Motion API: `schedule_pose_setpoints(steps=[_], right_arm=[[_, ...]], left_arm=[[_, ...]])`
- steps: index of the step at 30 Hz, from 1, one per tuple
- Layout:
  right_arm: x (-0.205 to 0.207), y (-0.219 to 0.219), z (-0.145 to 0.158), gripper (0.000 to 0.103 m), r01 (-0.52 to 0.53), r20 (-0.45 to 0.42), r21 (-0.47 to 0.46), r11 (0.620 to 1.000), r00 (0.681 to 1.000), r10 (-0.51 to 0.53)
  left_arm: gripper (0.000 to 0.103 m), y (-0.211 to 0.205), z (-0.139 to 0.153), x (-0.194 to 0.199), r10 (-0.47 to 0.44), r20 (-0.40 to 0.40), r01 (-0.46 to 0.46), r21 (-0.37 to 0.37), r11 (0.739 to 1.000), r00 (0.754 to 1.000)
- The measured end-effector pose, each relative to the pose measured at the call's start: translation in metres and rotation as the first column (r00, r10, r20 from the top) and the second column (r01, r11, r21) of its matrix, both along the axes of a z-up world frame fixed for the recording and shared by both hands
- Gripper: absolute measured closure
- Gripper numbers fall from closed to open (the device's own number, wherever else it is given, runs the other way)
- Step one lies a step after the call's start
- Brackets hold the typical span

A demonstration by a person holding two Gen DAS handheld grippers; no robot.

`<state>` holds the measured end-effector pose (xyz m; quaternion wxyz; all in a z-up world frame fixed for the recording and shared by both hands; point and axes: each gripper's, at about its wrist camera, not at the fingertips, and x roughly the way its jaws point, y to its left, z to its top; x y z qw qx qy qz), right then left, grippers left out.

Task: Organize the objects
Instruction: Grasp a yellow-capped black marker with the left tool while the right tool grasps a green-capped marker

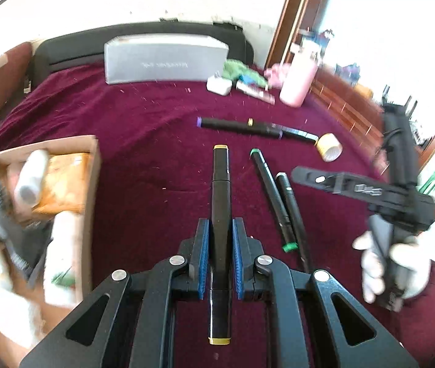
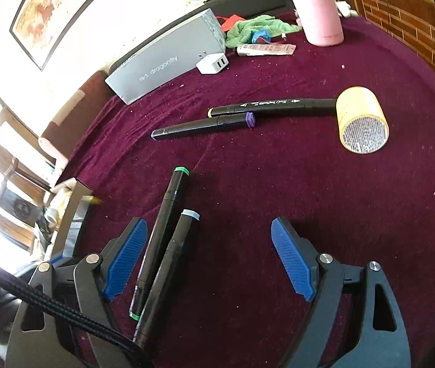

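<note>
My left gripper (image 1: 220, 225) is shut on a black marker with yellow caps (image 1: 221, 184), held above the maroon cloth. An open cardboard box (image 1: 90, 184) with bottles and packets sits at the left. On the cloth lie a green-capped marker (image 1: 274, 196) (image 2: 163, 230) beside a second black marker (image 1: 294, 211) (image 2: 174, 260), and farther off a purple-capped marker (image 1: 235, 124) (image 2: 202, 125) and a yellow-capped marker (image 2: 272, 105). My right gripper (image 2: 209, 245) (image 1: 321, 179) is open and empty, just above the two nearer markers.
A yellow tape roll (image 1: 329, 147) (image 2: 361, 119) lies at the right. At the back are a grey box (image 1: 165, 59) (image 2: 168, 61), white charger (image 2: 212, 63), green cloth (image 2: 254, 27), a tube (image 2: 266, 49) and a pink bottle (image 1: 298, 79) (image 2: 321, 6).
</note>
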<state>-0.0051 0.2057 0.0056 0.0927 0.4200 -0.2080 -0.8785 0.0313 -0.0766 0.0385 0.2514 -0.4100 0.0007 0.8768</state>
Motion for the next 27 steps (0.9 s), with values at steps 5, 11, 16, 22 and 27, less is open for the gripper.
schedule_pose_setpoints(steps=[5,11,16,22,27], right_arm=[[0.002,-0.011,0.01,0.02,-0.002,0.035,0.058,0.998,0.999,0.0],[0.004,-0.037,0.04,0.028,-0.061,0.017,0.042,0.997,0.998,0.06],[-0.02,-0.061,0.028,0.035,-0.113,0.119,0.038,0.993,0.987,0.108],[-0.037,-0.082,0.004,0.041,-0.114,0.21,0.104,0.988,0.974,0.09],[-0.036,-0.114,0.001,0.06,-0.111,0.209,0.361,0.926,0.977,0.036]], left_arm=[[0.091,-0.03,0.016,0.024,0.012,-0.039,-0.01,0.038,0.999,0.999],[0.091,-0.054,0.014,0.034,0.026,-0.038,-0.022,0.093,0.995,0.999],[0.091,-0.08,0.01,0.04,0.059,-0.026,-0.055,0.143,0.988,0.998],[0.091,-0.114,0.004,0.043,0.107,-0.017,-0.103,0.166,0.981,0.994],[0.091,-0.137,-0.003,0.044,0.149,-0.012,-0.144,0.176,0.974,0.989]])
